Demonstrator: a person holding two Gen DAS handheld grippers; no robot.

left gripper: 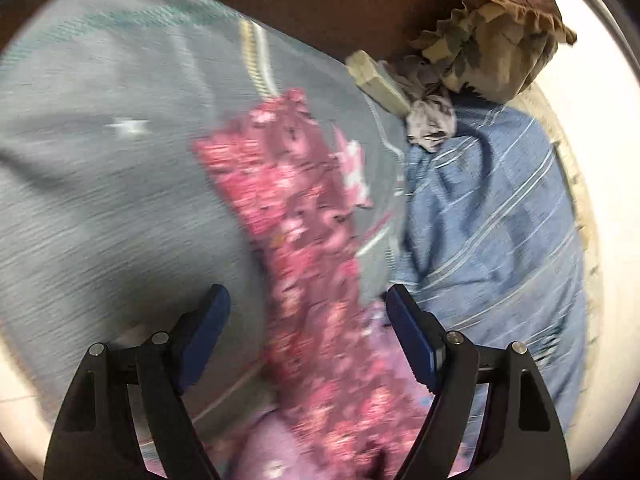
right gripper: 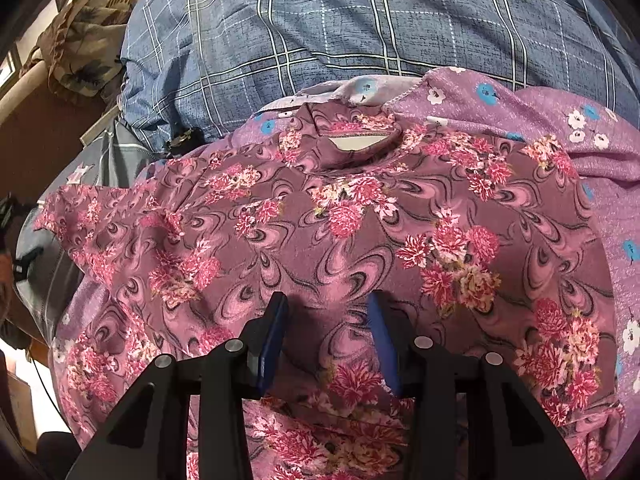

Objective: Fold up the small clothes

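Observation:
A mauve top with pink flowers lies spread flat, neckline away from me, on a lilac cloth with blue and white flowers. My right gripper hangs just above its lower middle, jaws open and holding nothing. In the blurred left wrist view the same top runs as a long strip across grey bedding. My left gripper is wide open over the strip, holding nothing.
A blue checked sheet lies beyond the top and also shows in the left wrist view. A crumpled brown leaf-print garment sits at the far left; it appears top right in the left wrist view, beside a small grey cloth.

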